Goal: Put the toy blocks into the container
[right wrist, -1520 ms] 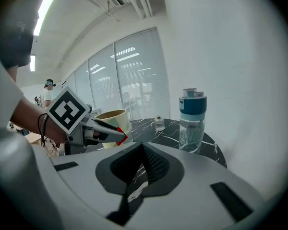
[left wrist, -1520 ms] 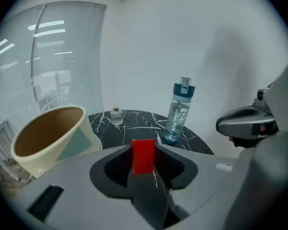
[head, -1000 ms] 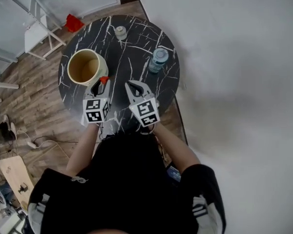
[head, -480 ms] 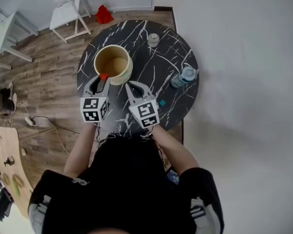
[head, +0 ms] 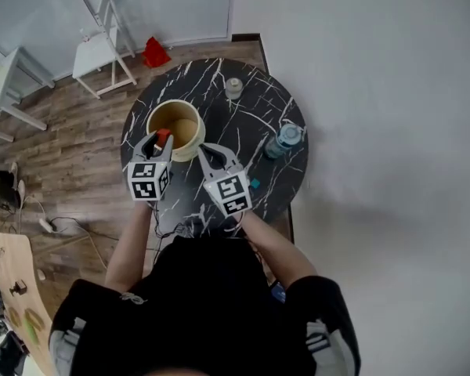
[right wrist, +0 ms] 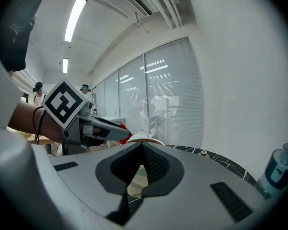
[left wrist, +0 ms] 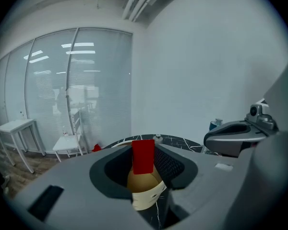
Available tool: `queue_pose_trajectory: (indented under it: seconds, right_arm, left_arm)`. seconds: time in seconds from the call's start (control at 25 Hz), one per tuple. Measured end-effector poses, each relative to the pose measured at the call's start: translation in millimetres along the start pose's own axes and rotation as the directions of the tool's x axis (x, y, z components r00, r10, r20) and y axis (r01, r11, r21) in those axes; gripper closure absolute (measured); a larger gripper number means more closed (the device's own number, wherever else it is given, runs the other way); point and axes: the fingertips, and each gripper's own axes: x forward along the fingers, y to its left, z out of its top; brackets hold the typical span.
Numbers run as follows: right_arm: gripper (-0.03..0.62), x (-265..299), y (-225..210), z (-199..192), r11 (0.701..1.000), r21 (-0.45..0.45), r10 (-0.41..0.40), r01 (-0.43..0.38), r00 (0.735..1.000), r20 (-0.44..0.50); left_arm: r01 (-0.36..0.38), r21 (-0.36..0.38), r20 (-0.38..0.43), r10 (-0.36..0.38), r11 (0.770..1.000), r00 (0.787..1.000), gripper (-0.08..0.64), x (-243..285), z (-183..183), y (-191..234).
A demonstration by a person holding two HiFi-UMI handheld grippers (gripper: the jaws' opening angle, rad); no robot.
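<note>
My left gripper [head: 158, 139] is shut on a red toy block [head: 163, 135] and holds it over the near rim of the round cream container [head: 175, 125]. From the left gripper view the red block [left wrist: 143, 156] stands upright between the jaws with the container [left wrist: 143, 190] below it. My right gripper [head: 207, 152] is shut with nothing in it, just right of the container; its own view shows the closed jaws [right wrist: 142, 148] and the left gripper's red block [right wrist: 123, 135]. A small teal block [head: 254, 184] lies on the black marble table [head: 219, 92] to the right.
A clear water bottle [head: 280, 141] stands at the table's right side, and a small capped jar [head: 233, 87] at its far edge. White chairs [head: 100, 53] and a red object [head: 155, 52] stand on the wooden floor beyond the table. A white wall lies to the right.
Both grippers have moved forward and up towards the container. The red block, held throughout, has gone from short of the container to over its near rim.
</note>
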Motion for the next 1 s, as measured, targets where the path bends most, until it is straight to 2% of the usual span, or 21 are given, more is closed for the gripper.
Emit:
queue_pose_trajectory:
  seconds: [0.28, 0.56, 0.76, 1.0]
  right_arm:
    - [0.595, -1, -17, -5, 0.999, 0.015, -0.046, 0.047, 0.999, -0.020]
    - [0.595, -10, -37, -33, 0.994, 0.051, -0.090, 0.093, 0.994, -0.063]
    - [0.595, -23, -44, -45, 0.992, 0.056, -0.106, 0.111, 0.991, -0.086]
    - [0.595, -54, -57, -60, 0.986, 0.044, -0.154, 0.160, 0.981, -0.116]
  left_arm:
    - [0.022, 0.000, -0.059, -0.022, 1.000, 0.998, 0.423, 21, -13, 2]
    - [0.041, 0.000, -0.119, -0.040, 0.999, 0.992, 0.422, 40, -34, -1]
    - [0.056, 0.028, -0.095, -0.053, 0.998, 0.994, 0.399, 40, -26, -8]
    - [0.107, 0.067, -0.048, -0.103, 0.992, 0.993, 0.405, 28, -10, -41]
